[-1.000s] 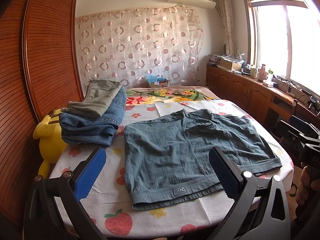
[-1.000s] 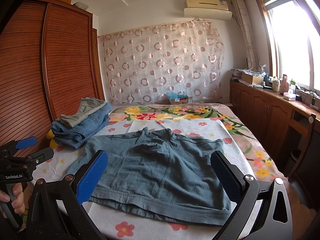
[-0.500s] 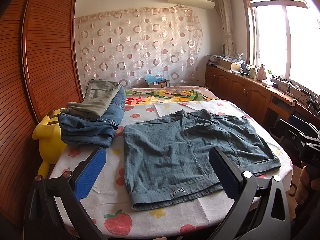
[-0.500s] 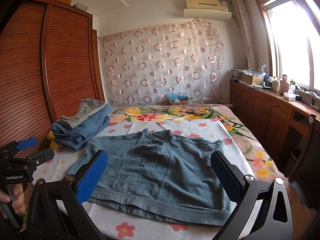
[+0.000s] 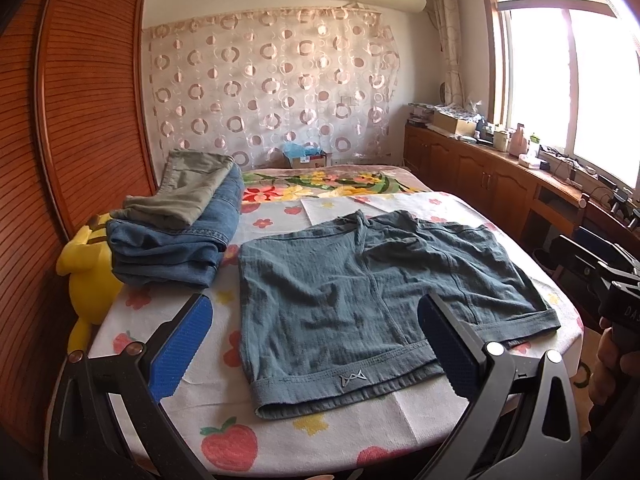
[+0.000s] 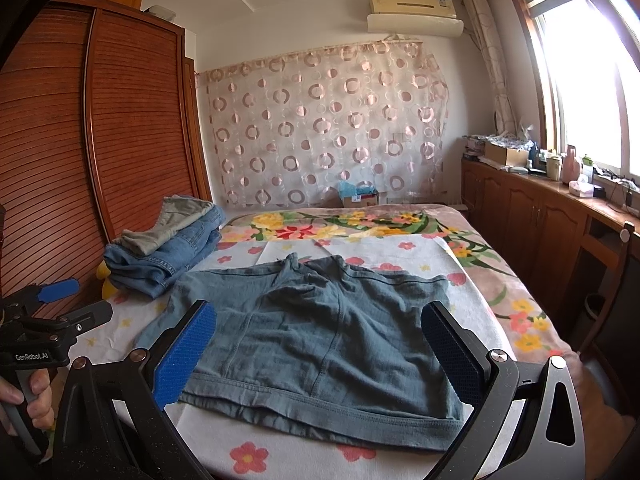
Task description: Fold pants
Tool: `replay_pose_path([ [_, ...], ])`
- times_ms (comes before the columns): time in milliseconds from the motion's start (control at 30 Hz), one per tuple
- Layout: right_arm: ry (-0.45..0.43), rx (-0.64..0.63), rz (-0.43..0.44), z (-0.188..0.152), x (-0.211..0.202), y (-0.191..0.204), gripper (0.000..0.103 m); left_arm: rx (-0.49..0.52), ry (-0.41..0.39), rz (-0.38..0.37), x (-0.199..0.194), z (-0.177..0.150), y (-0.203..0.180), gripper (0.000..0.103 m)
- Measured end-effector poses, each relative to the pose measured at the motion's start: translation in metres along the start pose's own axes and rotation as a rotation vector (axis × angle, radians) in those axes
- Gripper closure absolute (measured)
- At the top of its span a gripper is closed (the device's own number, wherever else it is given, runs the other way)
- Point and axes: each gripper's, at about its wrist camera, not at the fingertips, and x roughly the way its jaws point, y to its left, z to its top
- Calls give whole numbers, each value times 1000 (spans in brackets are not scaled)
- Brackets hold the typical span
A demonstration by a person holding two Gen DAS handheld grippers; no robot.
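— Pants (image 5: 376, 296)?
— Spread flat and unfolded on the fruit-and-flower sheet (image 5: 280, 436), at the near end of the bed (image 6: 516, 316). Blue-grey, short-legged, waistband toward the near left edge in the left wrist view, with a small metal logo (image 5: 352, 379) on the band.

— Left claw (image 5: 316, 356)?
— Spread wide, blue pads (image 5: 180, 348) well apart, nothing pinched. Held above the near edge of the bed, clear of the cloth. Gripped by a hand (image 6: 28, 400), seen at the far left of the right wrist view.

— Right claw (image 6: 320, 356)?
— Also spread wide and empty, hovering over the near hem without touching. Handle and a few fingers (image 5: 608, 364) visible at the right edge of the left wrist view.

— Anything beside the pants?
— Folded stack (image 5: 180, 232) to the left, close but apart: jeans underneath, olive trousers (image 5: 188, 188) on top. Yellow plush toy (image 5: 88, 272) wedged between that stack and the wooden wardrobe (image 5: 80, 120).

— Farther back?
— Floral blanket (image 6: 340, 224), circle-patterned curtain (image 6: 328, 128), air conditioner (image 6: 416, 12) above. Wooden cabinets (image 6: 528, 216) under the window (image 6: 580, 80) on the right, cluttered on top.
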Motion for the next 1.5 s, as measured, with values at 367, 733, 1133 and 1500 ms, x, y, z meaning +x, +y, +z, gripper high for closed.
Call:
replay_pose_path([
  [367, 17, -19, -22, -2, 9, -15, 1, 34, 50, -38, 25, 3, 3, 0],
  [733, 30, -29, -65, 1, 17, -26, 2, 82, 88, -72, 54, 6, -1, 0],
  [1133, 113, -51, -96, 10, 45, -38, 18, 100, 167, -126, 86, 0, -10, 0],
  [1500, 294, -3, -61, 44, 96, -70, 56, 104, 207, -156, 102, 6, -20, 0],
])
